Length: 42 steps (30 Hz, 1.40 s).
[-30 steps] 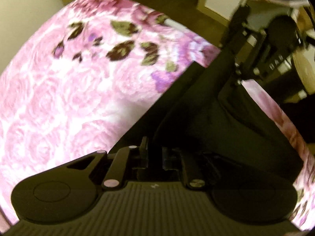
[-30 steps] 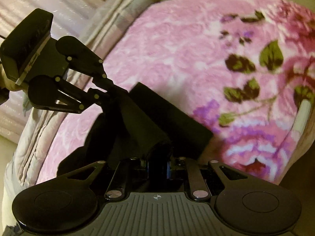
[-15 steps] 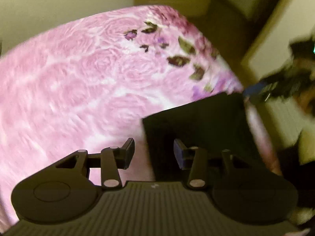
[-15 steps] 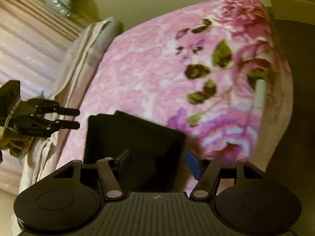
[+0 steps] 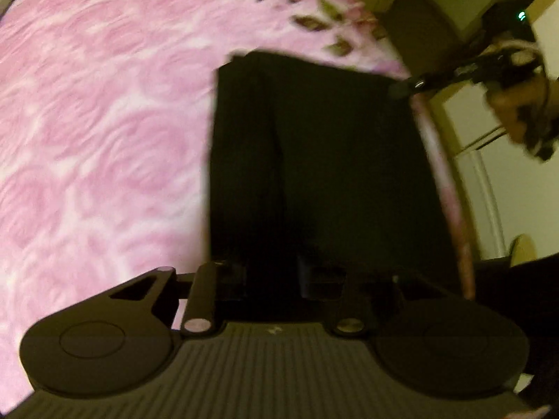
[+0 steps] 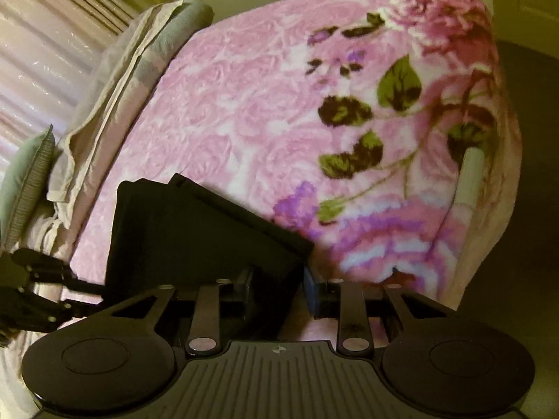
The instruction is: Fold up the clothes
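Currently my left gripper (image 5: 270, 276) hangs over the near edge of the black garment (image 5: 314, 160), jaws closing with a gap between them. Dark cloth lies under and between the fingers, but blur and shadow stop me telling whether the pads touch it. In the right wrist view my right gripper (image 6: 277, 291) stands at the garment's near right corner, jaws also closing; the corner sits between the fingers, and the right pad stands clear of the cloth, so I judge no grip yet.

Placement, as I read it: both tools sit at the near edge, one toward each end, which suits taking that edge for another fold or for squaring it.

Condition of the garment: folded to a flat, compact rectangle, edges straight, one lengthwise crease visible, layers stacked at its 12 o'clock corner in the right wrist view. It lies on the pink blanket (image 6: 244, 104) near the bed's near edge; bedding (image 6: 115, 80) is bunched at 10 o'clock, well apart.
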### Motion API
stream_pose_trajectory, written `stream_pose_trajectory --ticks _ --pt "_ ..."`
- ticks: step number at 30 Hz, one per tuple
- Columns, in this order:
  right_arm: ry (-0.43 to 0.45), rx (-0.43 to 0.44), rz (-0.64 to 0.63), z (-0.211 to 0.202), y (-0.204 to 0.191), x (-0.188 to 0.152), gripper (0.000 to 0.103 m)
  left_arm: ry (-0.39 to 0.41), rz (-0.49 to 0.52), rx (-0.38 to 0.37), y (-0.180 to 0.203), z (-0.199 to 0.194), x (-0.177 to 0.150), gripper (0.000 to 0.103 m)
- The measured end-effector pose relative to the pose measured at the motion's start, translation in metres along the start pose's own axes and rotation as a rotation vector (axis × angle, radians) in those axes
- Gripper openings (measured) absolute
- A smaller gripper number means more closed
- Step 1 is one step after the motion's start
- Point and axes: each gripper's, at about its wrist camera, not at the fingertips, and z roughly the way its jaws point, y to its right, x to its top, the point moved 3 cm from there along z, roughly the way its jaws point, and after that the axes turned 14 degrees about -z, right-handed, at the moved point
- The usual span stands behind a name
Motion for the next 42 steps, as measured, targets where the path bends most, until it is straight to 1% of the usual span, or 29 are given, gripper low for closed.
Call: stream_pose_trajectory --ticks 1,5,6,8,10,13,15,16,17,18,19,20,21,22,24,25,26,27,29,30,31,34,36,37,38,39,40,42 --pt "-0.010 -0.001 -0.017 0.001 0.000 0.001 0.029 0.005 -0.016 0.018 -0.008 -0.004 -0.004 0.020" --pt "-0.021 -0.022 -0.067 -0.002 -0.008 0.002 0.029 0.028 -0.076 0.077 -0.038 -0.027 -0.025 0.020" --pt "-0.016 -0.034 -0.080 -0.004 -0.012 0.001 0.029 0.038 -0.090 0.084 -0.042 -0.036 -0.033 0.020" --pt "-0.005 -0.058 -0.106 -0.009 -0.019 -0.001 0.030 0.066 -0.095 0.070 -0.043 -0.052 -0.052 0.021" --pt "0.014 -0.073 -0.123 -0.016 -0.031 -0.005 0.030 0.076 -0.075 0.052 -0.037 -0.060 -0.071 0.022" --pt "0.040 -0.090 -0.153 -0.029 -0.057 -0.021 0.030 0.071 0.011 0.032 -0.021 -0.052 -0.095 0.024" --pt "0.047 -0.086 -0.168 -0.037 -0.081 -0.040 0.032 0.072 0.070 0.023 -0.012 -0.043 -0.109 0.025" --pt "0.050 -0.083 -0.169 -0.041 -0.094 -0.052 0.044 0.075 0.099 0.020 -0.009 -0.037 -0.115 0.026" --pt "0.053 -0.077 -0.164 -0.044 -0.107 -0.065 0.067 0.078 0.129 0.017 -0.006 -0.031 -0.121 0.027" --pt "0.053 -0.070 -0.156 -0.047 -0.119 -0.079 0.075 0.087 0.142 0.018 -0.007 -0.027 -0.125 0.027" --pt "0.049 -0.062 -0.145 -0.048 -0.131 -0.095 0.077 0.096 0.154 0.019 -0.007 -0.023 -0.130 0.028" --pt "0.035 -0.054 -0.134 -0.047 -0.143 -0.111 0.077 0.105 0.156 0.014 -0.008 -0.021 -0.132 0.028" --pt "0.012 -0.046 -0.126 -0.044 -0.154 -0.126 0.077 0.114 0.157 0.005 -0.011 -0.023 -0.132 0.019" --pt "-0.012 -0.040 -0.122 -0.038 -0.165 -0.140 0.077 0.124 0.157 -0.005 -0.013 -0.025 -0.131 0.006" --pt "-0.060 -0.032 -0.127 -0.021 -0.188 -0.167 0.076 0.144 0.158 -0.025 -0.019 -0.029 -0.131 0.004" --pt "-0.085 -0.035 -0.138 -0.011 -0.197 -0.179 0.073 0.154 0.158 -0.035 -0.022 -0.032 -0.131 0.004" --pt "-0.112 -0.042 -0.143 -0.001 -0.204 -0.190 0.051 0.173 0.161 -0.034 -0.029 -0.036 -0.129 0.004" --pt "-0.127 -0.051 -0.142 0.007 -0.207 -0.196 0.043 0.187 0.154 -0.031 -0.038 -0.039 -0.127 0.004" --pt "-0.120 -0.061 -0.138 0.014 -0.206 -0.201 0.043 0.196 0.111 -0.023 -0.059 -0.039 -0.128 0.002" --pt "-0.116 -0.067 -0.135 0.018 -0.206 -0.204 0.043 0.202 0.081 -0.039 -0.069 -0.039 -0.129 0.001" --pt "-0.113 -0.072 -0.133 0.021 -0.206 -0.206 0.043 0.214 0.050 -0.015 -0.078 -0.038 -0.132 0.000" --pt "-0.106 -0.069 -0.137 0.025 -0.205 -0.209 0.043 0.225 -0.005 -0.013 -0.096 -0.044 -0.139 0.000" --pt "-0.108 -0.065 -0.114 0.025 -0.204 -0.207 0.043 0.256 -0.022 -0.031 -0.098 -0.058 -0.145 0.000" --pt "-0.109 -0.067 -0.103 0.025 -0.204 -0.207 0.044 0.259 -0.007 -0.041 -0.095 -0.062 -0.147 0.000" --pt "-0.107 -0.073 -0.093 0.024 -0.205 -0.206 0.044 0.262 0.009 -0.051 -0.093 -0.066 -0.150 0.003" --pt "-0.102 -0.078 -0.086 0.022 -0.207 -0.206 0.044 0.264 0.025 -0.060 -0.090 -0.070 -0.152 0.013" --pt "-0.096 -0.076 -0.078 0.019 -0.208 -0.207 0.044 0.241 0.065 -0.063 -0.083 -0.065 -0.155 0.021" --pt "-0.090 -0.070 -0.062 0.016 -0.208 -0.209 0.044 0.193 0.135 -0.057 -0.069 -0.051 -0.165 0.024"
